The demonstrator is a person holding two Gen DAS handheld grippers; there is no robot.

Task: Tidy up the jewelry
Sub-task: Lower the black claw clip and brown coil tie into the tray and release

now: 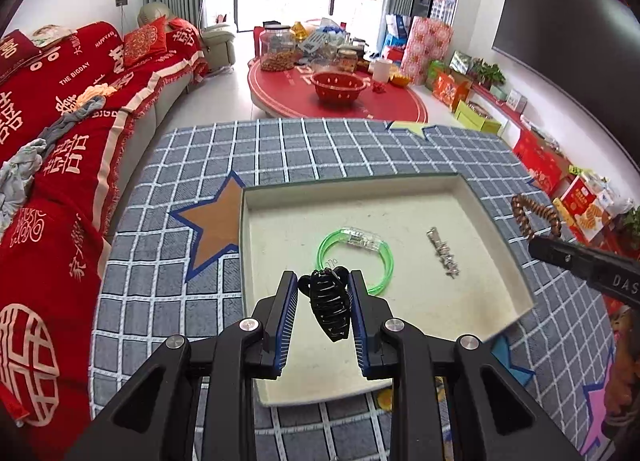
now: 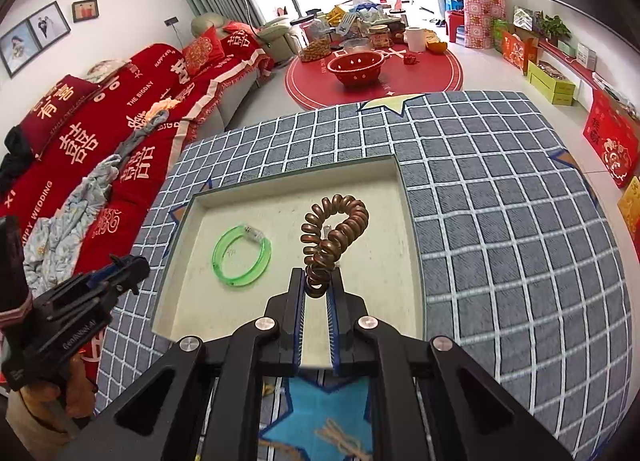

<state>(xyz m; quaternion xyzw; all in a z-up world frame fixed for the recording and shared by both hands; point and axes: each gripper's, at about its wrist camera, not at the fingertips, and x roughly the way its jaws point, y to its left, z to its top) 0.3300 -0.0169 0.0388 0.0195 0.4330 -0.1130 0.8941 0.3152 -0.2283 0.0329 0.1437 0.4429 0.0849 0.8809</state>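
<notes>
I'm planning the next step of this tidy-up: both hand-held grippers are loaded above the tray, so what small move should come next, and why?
Probably lower the left hand-held gripper and release the black hair claw into the tray: it hangs over bare floor near the green bracelet. The right one holds the brown coil tie.
</notes>
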